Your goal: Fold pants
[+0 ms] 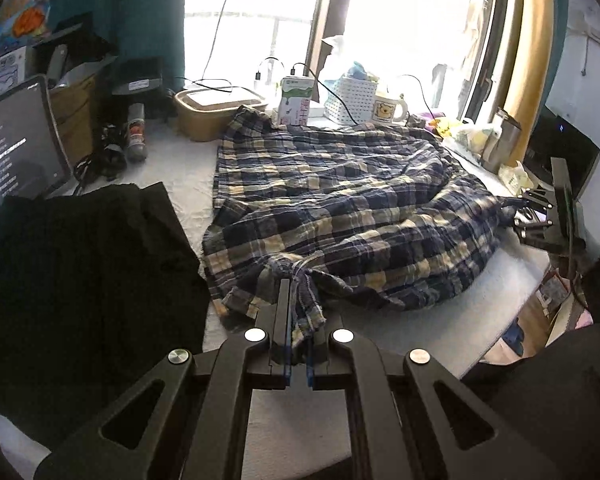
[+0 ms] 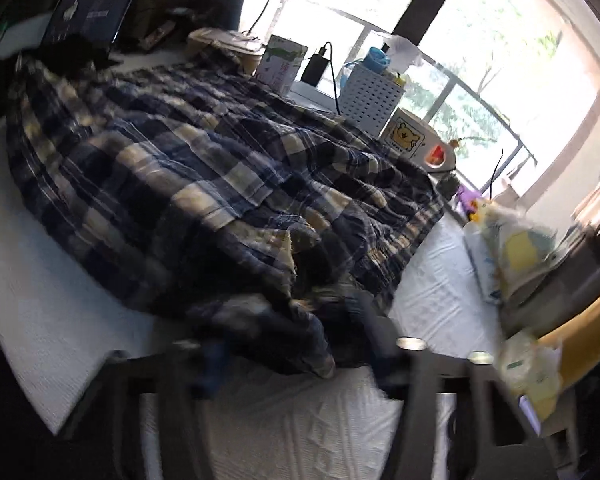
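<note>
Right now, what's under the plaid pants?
The plaid pants lie on a white padded table cover, visible all around them. The left gripper pinches their near edge. Whatever lies beneath the bunched middle is covered; I cannot tell.

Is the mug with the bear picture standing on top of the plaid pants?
No, the mug stands behind the plaid pants, beside the white basket.

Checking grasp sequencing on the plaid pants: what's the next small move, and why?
Probably finish closing the right tool on the plaid pants before lifting. The left tool already pinches a bunched edge, while the right tool's view is blurred, with cloth between its fingers but no clear grip. Both ends need holding to fold over the white table cover.
</note>
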